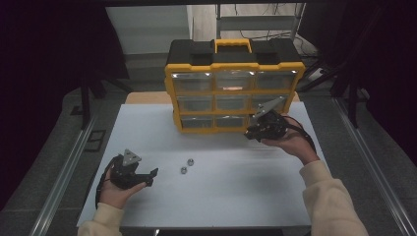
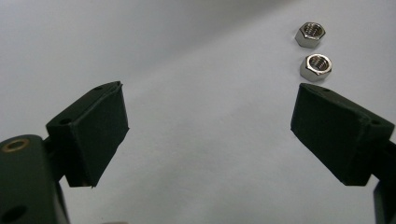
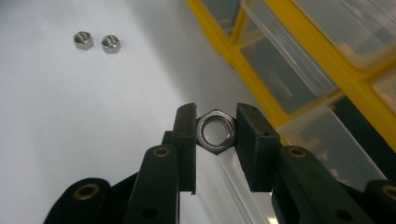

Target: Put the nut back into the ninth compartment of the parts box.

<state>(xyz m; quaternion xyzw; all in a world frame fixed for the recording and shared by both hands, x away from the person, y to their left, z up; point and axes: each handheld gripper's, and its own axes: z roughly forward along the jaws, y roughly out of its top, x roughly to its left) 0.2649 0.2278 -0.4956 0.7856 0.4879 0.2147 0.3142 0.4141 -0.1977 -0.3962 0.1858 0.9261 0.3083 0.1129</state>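
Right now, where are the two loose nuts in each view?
High view: two loose nuts lie mid-table, right of the left tool.
Left gripper view: top right, above the right-hand jaw.
Right gripper view: top left, far from the held nut.
Shared landmark: white table.

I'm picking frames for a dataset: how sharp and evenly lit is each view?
High view: dim, dark edges, glare on the organizer drawers. Left gripper view: sharp nuts, soft shadow across the table. Right gripper view: held nut crisp, drawers behind blurred.
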